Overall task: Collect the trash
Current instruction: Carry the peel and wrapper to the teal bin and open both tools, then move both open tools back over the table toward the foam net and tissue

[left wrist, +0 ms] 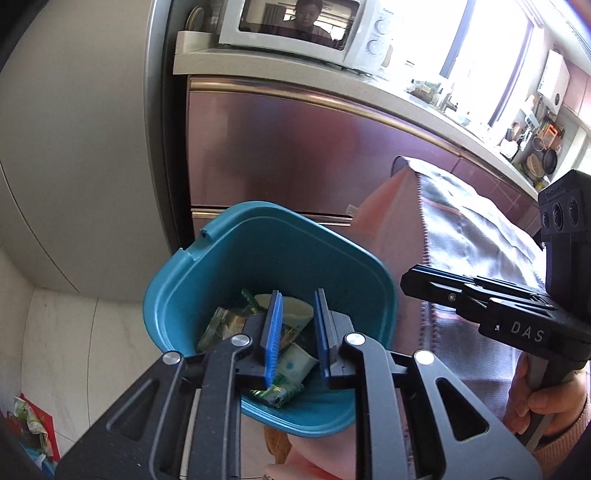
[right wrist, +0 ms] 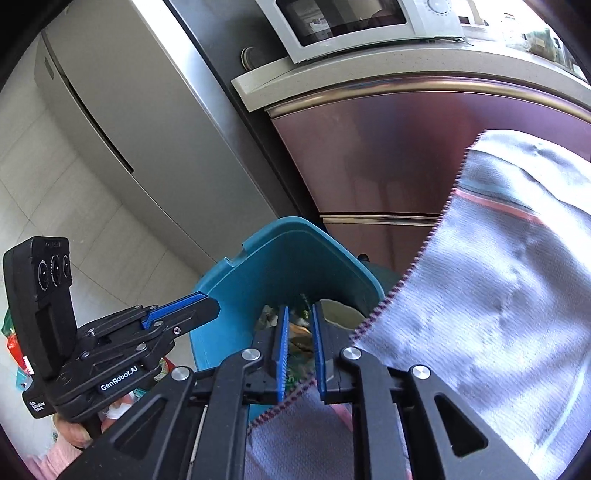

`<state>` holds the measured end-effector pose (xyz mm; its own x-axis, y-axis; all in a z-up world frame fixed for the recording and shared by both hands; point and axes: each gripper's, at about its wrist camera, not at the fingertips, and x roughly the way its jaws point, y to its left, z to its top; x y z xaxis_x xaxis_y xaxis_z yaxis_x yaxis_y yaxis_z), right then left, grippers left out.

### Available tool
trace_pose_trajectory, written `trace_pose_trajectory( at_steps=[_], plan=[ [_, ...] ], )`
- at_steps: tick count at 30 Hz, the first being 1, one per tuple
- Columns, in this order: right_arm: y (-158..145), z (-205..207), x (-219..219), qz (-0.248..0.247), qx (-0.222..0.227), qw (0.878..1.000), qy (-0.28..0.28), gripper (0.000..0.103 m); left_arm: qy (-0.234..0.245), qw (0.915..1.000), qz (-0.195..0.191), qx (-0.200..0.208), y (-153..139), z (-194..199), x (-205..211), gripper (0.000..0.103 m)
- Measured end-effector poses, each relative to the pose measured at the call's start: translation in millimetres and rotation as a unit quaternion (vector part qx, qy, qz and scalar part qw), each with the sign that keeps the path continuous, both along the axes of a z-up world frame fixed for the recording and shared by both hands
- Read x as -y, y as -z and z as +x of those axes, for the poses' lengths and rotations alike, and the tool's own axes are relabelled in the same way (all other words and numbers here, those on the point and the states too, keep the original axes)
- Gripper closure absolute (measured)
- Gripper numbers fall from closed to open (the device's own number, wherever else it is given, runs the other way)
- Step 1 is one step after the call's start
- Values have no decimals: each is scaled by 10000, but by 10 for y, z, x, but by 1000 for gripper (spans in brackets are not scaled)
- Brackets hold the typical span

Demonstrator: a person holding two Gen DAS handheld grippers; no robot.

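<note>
A teal bin point(left wrist: 229, 266) stands on the floor, holding a paper cup point(left wrist: 291, 310), green wrappers and a white-and-green packet point(left wrist: 295, 363). My left gripper point(left wrist: 297, 332) hovers over the bin's mouth, its blue pads a little apart with nothing between them. In the right wrist view the same bin point(right wrist: 280, 258) sits ahead. My right gripper point(right wrist: 300, 350) also points into it, pads a narrow gap apart and gripping nothing. The edge of a grey cloth point(right wrist: 498, 295) runs beneath its fingers. Each gripper shows in the other's view, side on: the right gripper point(left wrist: 480, 306) and the left gripper point(right wrist: 177, 314).
A pink-fronted cabinet point(left wrist: 295, 147) with a microwave point(left wrist: 306, 29) on its counter stands behind the bin, a grey fridge point(right wrist: 147, 129) beside it. The cloth drapes over a table at the right. More wrappers point(left wrist: 29, 424) lie on the tiled floor at the lower left.
</note>
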<state>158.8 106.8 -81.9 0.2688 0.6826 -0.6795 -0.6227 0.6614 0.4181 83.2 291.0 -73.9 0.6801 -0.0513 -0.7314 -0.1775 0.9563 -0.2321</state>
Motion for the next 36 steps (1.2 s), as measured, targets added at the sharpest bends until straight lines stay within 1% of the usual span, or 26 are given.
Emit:
trace_pose_trajectory(
  at_steps=[4, 7, 9, 11, 12, 14, 18, 20, 23, 26, 31, 36],
  plan=[
    [-58, -90, 166, 93, 80, 9999, 18, 88, 170, 9996, 2, 216, -104, -67, 129, 82],
    [-158, -202, 349, 170, 228, 9996, 22, 85, 387, 9982, -5, 458, -237, -129, 270, 79],
    [-251, -294, 481, 189, 420, 9989, 45, 84, 565, 9962, -6, 658, -343, -169, 388, 76],
    [-342, -397, 671, 206, 604, 9979, 100, 78, 786, 9935, -34, 824, -438, -198, 537, 71],
    [-380, -440, 779, 213, 700, 9972, 155, 76, 922, 9917, -28, 892, -478, -198, 635, 67],
    [-434, -497, 961, 208, 824, 9960, 266, 76, 1164, 9883, -35, 982, -548, -197, 811, 67],
    [-498, -584, 1475, 132, 1001, 9921, 741, 75, 1667, 9799, -53, 1091, -607, -122, 1250, 65],
    [-516, -617, 1727, 140, 1042, 9895, 991, 71, 1891, 9758, -88, 1096, -611, -78, 1479, 63],
    [-508, -652, 2093, 102, 1110, 9836, 1417, 67, 2211, 9692, -87, 1079, -603, 21, 1841, 63],
    [-484, -666, 2486, 123, 1108, 9765, 1844, 67, 2529, 9616, -48, 1069, -602, 106, 2235, 62],
    [-404, -699, 3093, 148, 1071, 9611, 2540, 62, 3013, 9480, 79, 1025, -590, 236, 2846, 62],
    [-317, -762, 3628, 105, 1022, 9437, 3145, 62, 3363, 9367, 185, 951, -568, 414, 3389, 62]
  ],
)
